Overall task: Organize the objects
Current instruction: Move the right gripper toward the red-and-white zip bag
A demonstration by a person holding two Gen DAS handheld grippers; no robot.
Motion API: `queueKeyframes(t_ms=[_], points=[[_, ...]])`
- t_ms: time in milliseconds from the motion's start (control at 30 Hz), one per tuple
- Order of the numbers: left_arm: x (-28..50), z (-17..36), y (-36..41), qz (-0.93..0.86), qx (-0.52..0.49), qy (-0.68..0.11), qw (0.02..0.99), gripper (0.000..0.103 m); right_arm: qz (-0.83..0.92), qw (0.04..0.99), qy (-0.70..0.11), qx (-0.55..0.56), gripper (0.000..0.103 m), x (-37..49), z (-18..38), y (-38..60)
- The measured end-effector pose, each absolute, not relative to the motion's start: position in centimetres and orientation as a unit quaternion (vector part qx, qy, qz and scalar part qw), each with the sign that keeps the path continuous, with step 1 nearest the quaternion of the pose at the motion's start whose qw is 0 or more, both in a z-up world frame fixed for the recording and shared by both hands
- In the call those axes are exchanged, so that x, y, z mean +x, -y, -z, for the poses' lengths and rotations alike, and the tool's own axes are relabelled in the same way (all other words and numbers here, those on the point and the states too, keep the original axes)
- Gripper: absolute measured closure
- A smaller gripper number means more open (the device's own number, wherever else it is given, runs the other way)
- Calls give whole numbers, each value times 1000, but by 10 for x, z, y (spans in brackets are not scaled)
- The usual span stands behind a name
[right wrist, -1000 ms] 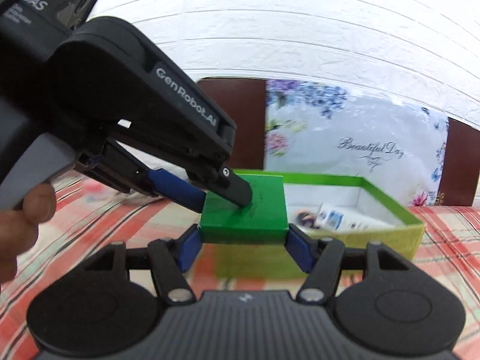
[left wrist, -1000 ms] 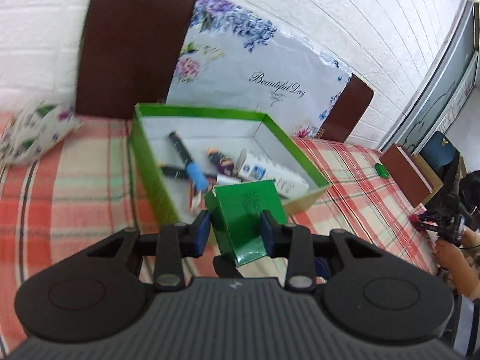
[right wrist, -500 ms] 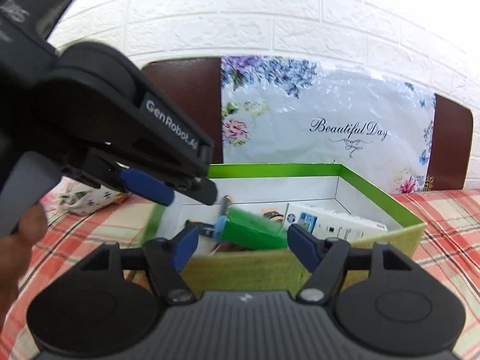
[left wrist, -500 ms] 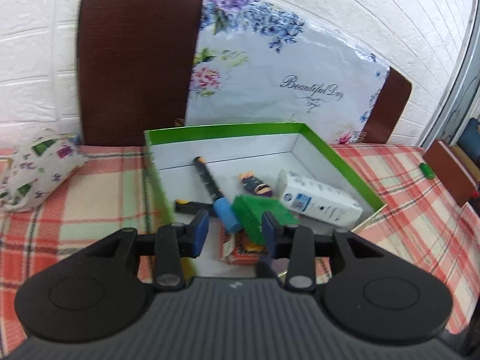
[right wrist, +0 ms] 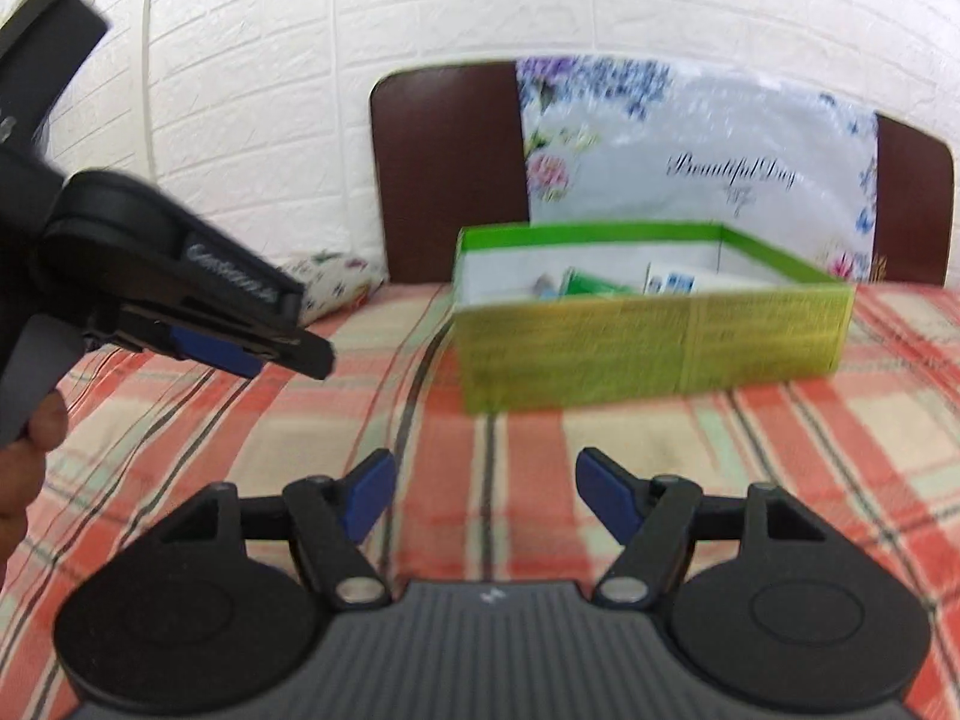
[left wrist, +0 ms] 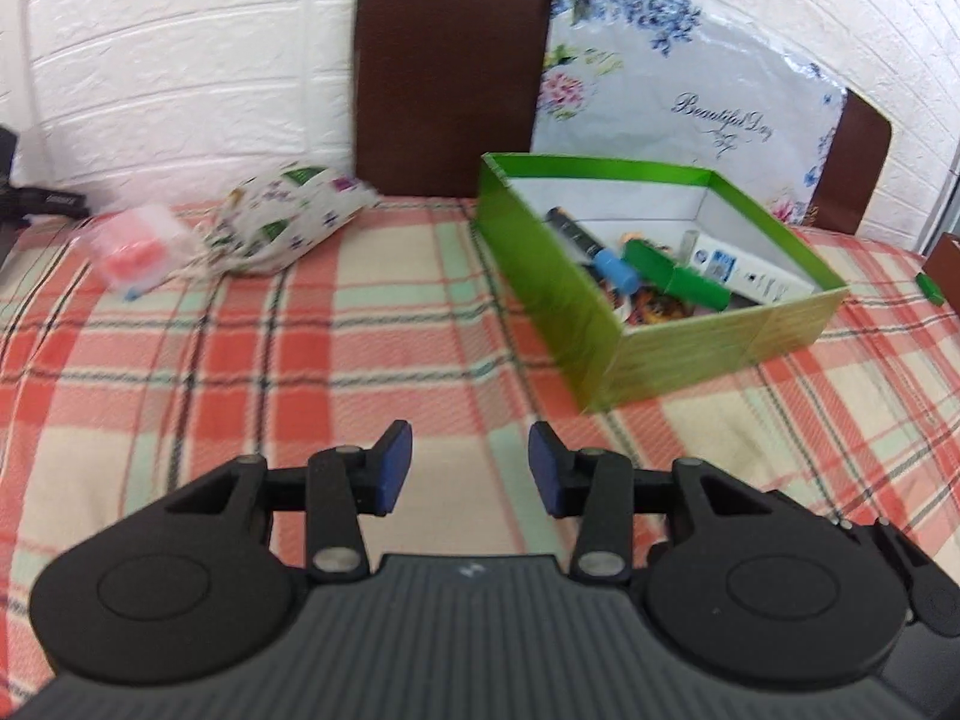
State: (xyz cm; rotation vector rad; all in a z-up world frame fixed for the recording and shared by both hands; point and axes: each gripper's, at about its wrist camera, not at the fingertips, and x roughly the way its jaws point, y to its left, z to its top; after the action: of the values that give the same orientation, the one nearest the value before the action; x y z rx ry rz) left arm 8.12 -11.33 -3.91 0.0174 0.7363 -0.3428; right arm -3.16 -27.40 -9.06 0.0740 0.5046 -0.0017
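backing both empty, parted grippers, left (left wrist: 470, 468) and right (right wrist: 483, 495), off the green box (left wrist: 720, 354), small carton (left wrist: 672, 273) now lying inside; seeking the next stray item.

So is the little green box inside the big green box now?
Yes, inside. The little green box lies tipped among the other things in the big green box, below its rim, and neither gripper holds it.
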Motion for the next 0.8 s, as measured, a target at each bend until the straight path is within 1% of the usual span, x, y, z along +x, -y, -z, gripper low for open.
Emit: queueKeyframes(t_ms=[233,367,800], points=[[72,50,76,132,4,-361,923,58,-10,960,-275,46,34,-35,96,255],[69,56,58,115,1,-360,926,56,-21,956,-288,44,34,-32,99,242],[81,80,-3,61,-9,-365,929,55,-55,945,-322,15,34,-17,110,198]])
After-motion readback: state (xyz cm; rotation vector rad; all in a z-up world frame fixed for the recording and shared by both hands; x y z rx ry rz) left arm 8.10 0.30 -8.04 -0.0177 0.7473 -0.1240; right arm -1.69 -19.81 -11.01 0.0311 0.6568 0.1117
